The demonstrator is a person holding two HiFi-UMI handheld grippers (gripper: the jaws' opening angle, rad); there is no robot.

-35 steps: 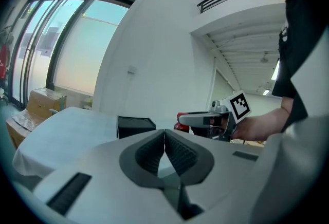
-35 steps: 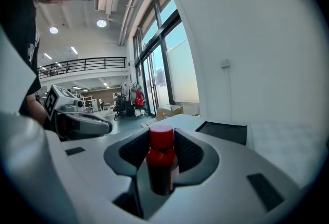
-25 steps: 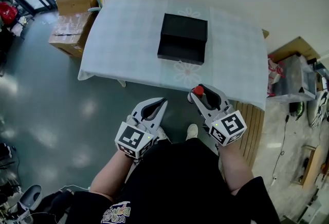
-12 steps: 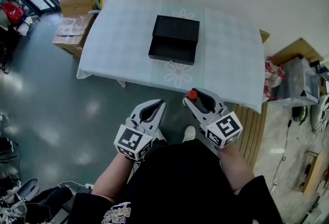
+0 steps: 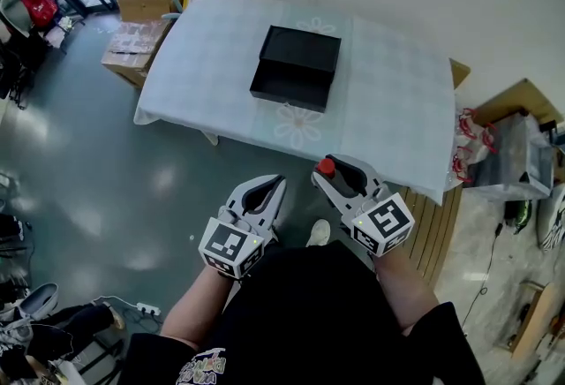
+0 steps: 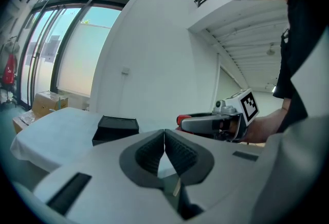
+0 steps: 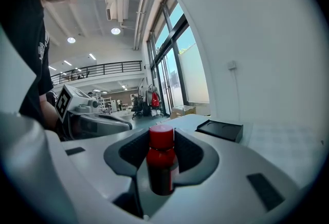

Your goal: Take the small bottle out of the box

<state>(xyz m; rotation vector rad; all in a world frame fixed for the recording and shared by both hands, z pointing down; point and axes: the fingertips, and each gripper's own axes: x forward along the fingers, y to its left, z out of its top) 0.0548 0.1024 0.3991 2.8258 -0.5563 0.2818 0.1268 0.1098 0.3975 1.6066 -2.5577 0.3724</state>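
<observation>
White-clothed desk (image 5: 388,109): logged well ahead of both grippers, with black box (image 5: 296,68) sitting on it. Found left gripper (image 6: 164,133) empty, jaws pressed tip to tip. Found right gripper (image 5: 334,173) pinching small bottle (image 7: 162,161) upright, red cap up, already out of the box and clear of the desk edge. Judged slip the main risk: smooth body, hard floor below. Would have dropped with any tilt or eased squeeze.

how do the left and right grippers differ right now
The left gripper is shut and empty; the right gripper is shut on a small dark bottle with a red cap. The right gripper reaches nearer the white-clothed table than the left gripper. Both hover short of the table.
</observation>
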